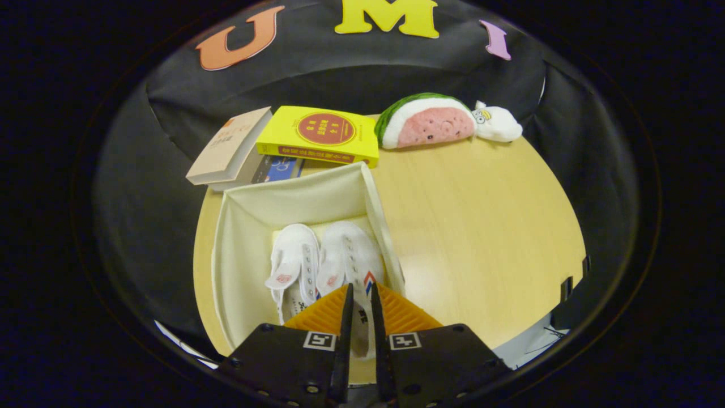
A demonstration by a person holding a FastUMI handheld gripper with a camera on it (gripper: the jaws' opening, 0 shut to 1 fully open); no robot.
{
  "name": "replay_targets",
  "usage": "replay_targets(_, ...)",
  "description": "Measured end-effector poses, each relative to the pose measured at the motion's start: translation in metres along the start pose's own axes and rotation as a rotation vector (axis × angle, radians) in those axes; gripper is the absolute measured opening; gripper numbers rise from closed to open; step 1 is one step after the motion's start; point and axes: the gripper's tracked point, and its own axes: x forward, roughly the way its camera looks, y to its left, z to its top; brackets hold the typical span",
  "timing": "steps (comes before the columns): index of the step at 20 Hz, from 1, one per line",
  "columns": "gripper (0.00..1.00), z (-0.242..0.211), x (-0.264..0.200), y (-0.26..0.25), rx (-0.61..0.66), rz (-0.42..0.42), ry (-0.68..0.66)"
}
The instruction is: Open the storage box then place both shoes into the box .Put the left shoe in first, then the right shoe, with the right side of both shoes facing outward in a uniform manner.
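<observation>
An open cream storage box (249,215) stands on the round wooden table (481,226). Two white shoes lie side by side inside it, toes pointing away from me. The one on the left (294,263) rests free on the box floor. The one on the right (348,255), with a red and blue mark on its side, lies against the box's right wall. Its heel end runs back between my fingers. My gripper (361,292) is over the near part of the box, its fingers (346,317) closed to a narrow gap with the white heel material pinched between them.
Beyond the box lie a yellow book (320,133), a beige book (229,147) and a blue one (280,169) beneath them. A watermelon-slice plush (427,122) and a small white plush (498,124) sit at the table's far edge. Bare tabletop stretches right of the box.
</observation>
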Motion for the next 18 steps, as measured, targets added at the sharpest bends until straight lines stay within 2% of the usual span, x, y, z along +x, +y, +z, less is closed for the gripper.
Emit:
replay_targets(1,0.2,0.005,-0.004,0.001,-0.017,0.006,-0.023)
replay_targets(2,0.28,0.007,-0.011,0.001,-0.031,0.012,-0.038)
replay_targets(5,0.38,0.017,-0.036,-0.001,-0.048,0.05,-0.085)
replay_targets(7,0.5,0.028,-0.057,-0.01,-0.065,0.059,-0.14)
replay_targets(10,0.65,0.051,-0.089,-0.036,-0.105,0.037,-0.246)
replay_targets(12,0.72,0.066,-0.113,-0.055,-0.12,0.025,-0.321)
replay_targets(16,0.97,0.097,-0.166,-0.104,-0.12,-0.009,-0.502)
replay_targets(18,0.96,0.108,-0.198,-0.129,-0.127,-0.027,-0.608)
